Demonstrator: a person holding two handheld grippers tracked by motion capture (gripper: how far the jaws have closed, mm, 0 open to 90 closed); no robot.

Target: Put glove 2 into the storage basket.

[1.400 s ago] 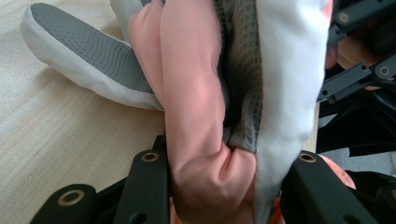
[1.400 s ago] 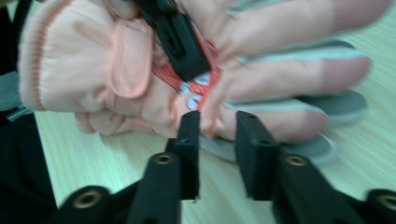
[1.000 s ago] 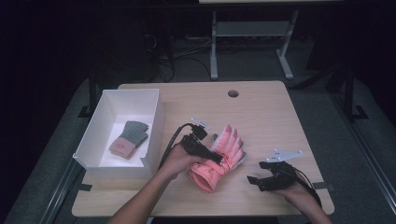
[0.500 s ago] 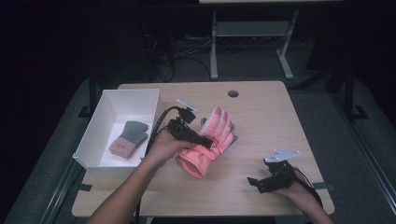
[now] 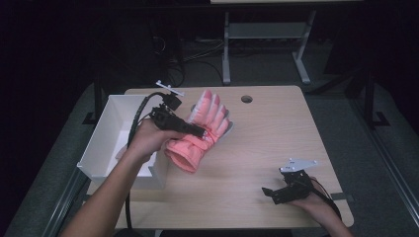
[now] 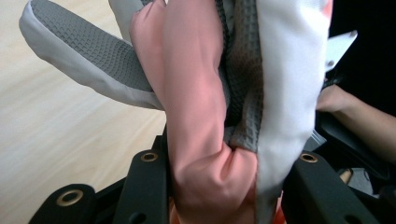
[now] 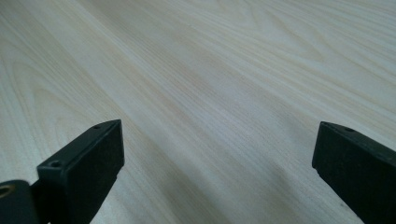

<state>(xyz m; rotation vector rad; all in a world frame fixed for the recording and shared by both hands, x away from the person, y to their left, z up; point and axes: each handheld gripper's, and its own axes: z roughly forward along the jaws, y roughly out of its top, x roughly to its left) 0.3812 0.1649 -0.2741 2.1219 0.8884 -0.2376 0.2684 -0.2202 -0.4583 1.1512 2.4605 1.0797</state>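
A dark room surrounds a pale wooden table (image 5: pixel 276 133), with a metal stand on the floor beyond its far edge and a small round hole (image 5: pixel 246 98) near the table's far side. At the table's left edge stands a white open box (image 5: pixel 106 129). The left gripper (image 5: pixel 203 132), held in the person's left hand (image 5: pixel 146 140), is lifted above the table just to the right of the box, and its jaws are clamped on a pink glove (image 5: pixel 200 133) around the middle. The glove hangs in the air at a slant, with the cuff opening toward the near left and the fingers pointing to the far right. In the left gripper view the bunched pink fabric, a grey textured palm and a white panel are squeezed between the two black jaws (image 6: pixel 219 163). The right gripper (image 5: pixel 269 193) rests low at the near right of the table in the person's right hand (image 5: pixel 316 205), well apart from the glove. Its jaws have just been opening and stand wide apart with nothing but bare wood (image 7: pixel 224 93) between them.
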